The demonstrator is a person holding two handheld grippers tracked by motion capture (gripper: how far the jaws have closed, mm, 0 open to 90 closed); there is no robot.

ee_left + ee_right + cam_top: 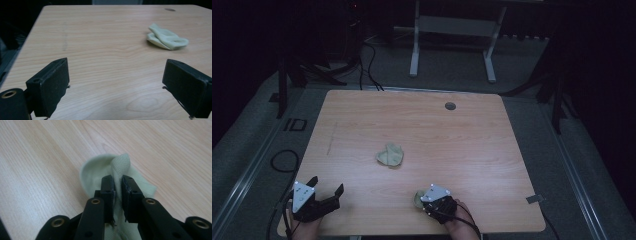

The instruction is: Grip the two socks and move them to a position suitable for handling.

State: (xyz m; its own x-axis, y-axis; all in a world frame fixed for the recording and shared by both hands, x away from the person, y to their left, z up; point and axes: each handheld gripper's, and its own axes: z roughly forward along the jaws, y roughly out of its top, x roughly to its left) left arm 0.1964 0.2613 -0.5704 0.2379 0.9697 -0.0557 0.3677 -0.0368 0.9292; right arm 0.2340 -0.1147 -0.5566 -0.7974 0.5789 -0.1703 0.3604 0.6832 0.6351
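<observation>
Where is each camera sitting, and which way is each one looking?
High view: above the near edge, looking forward and down on the light wooden table; both hands and the left gripper and right gripper show.
Left gripper view: riding that gripper, low, looking across the table between open jaws at a crumpled pale green cloth.
Right gripper view: looking down its jaws, shut on a second pale green cloth.
Shared: the crumpled cloth, high and left.

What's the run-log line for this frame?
left gripper: open, empty | right gripper: shut on pale green cloth | second cloth: mid-table, untouched
</observation>
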